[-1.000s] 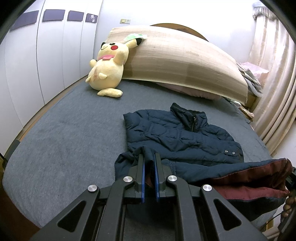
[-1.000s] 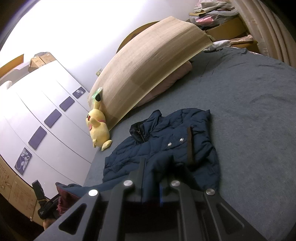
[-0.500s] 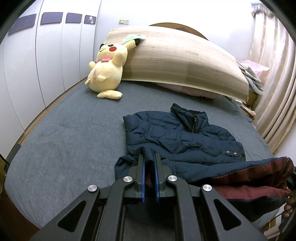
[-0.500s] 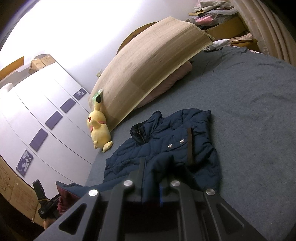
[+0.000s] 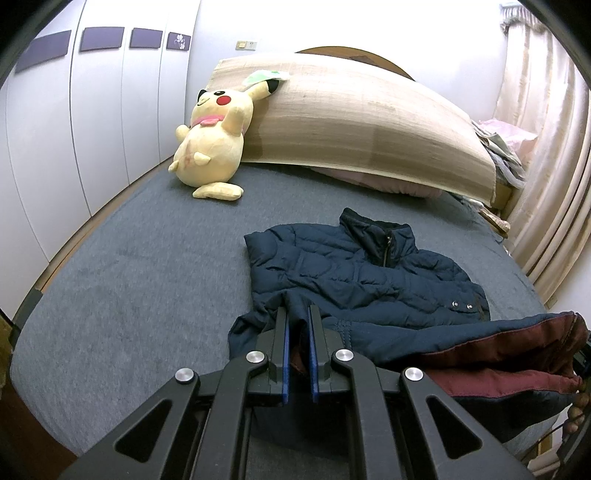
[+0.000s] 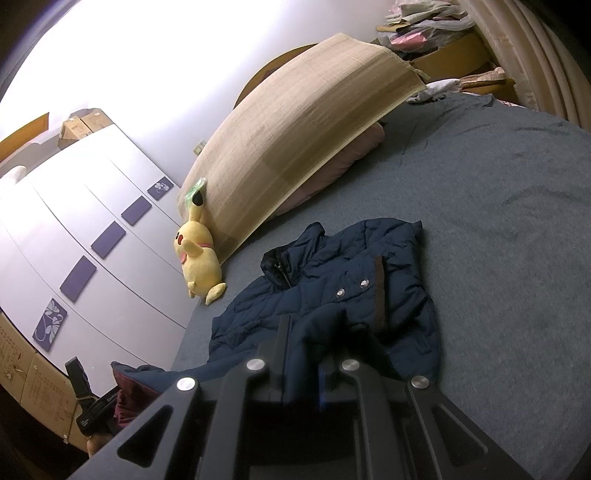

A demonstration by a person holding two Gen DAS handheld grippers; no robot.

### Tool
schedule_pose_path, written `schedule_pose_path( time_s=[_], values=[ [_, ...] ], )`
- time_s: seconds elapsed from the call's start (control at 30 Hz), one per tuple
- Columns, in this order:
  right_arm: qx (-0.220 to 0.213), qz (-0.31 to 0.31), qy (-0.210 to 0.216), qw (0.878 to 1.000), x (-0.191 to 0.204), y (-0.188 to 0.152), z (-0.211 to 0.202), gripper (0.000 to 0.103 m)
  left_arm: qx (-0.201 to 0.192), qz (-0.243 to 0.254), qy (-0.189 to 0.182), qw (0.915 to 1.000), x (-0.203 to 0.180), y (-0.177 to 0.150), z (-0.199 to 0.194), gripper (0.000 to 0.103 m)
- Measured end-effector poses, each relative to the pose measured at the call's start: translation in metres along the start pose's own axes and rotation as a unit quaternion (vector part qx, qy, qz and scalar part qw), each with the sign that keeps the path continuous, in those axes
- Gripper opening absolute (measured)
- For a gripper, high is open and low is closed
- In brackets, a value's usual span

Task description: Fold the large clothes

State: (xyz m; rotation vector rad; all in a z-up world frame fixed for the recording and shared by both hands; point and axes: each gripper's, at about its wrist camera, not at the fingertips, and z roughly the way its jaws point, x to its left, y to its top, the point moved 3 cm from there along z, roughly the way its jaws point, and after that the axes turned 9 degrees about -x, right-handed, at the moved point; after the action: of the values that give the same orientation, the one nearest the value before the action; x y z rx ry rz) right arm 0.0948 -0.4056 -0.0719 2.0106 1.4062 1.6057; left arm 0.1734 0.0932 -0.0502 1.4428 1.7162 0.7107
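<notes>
A navy quilted jacket (image 5: 362, 273) with a dark red lining lies front up on the grey bed (image 5: 147, 280), collar toward the headboard. My left gripper (image 5: 298, 314) is shut on the jacket's bottom hem at its left corner and holds it raised. My right gripper (image 6: 314, 325) is shut on the hem at the other corner of the jacket (image 6: 332, 288), also raised. The hem hangs between the two grippers and shows its red lining (image 5: 509, 354). The sleeves are folded in and hidden.
A yellow plush toy (image 5: 214, 144) leans on a rolled bamboo mat (image 5: 369, 122) at the headboard. White wardrobe doors (image 5: 74, 129) run along the left. Curtains (image 5: 546, 166) and a pile of clothes (image 6: 417, 22) stand at the right. Cardboard boxes (image 6: 29, 384) sit beside the bed.
Both grippers keep hold of the hem and have shifted only slightly. The views have tilted a little and the jacket lies as before.
</notes>
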Motion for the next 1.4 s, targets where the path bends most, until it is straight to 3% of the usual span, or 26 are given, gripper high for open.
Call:
schedule_pose_path(
  time_s=[0.8, 1.4],
  values=[
    [-0.022, -0.02, 0.018, 0.999, 0.025, 0.034, 0.016, 0.011, -0.024, 0.02, 0.002, 0.9995, -0.011, 0.039, 0.012, 0.009],
    [-0.042, -0.017, 0.024, 0.999, 0.032, 0.064, 0.047, 0.011, -0.029, 0.026, 0.01, 0.9992, -0.021, 0.073, 0.049, 0.009]
  ],
)
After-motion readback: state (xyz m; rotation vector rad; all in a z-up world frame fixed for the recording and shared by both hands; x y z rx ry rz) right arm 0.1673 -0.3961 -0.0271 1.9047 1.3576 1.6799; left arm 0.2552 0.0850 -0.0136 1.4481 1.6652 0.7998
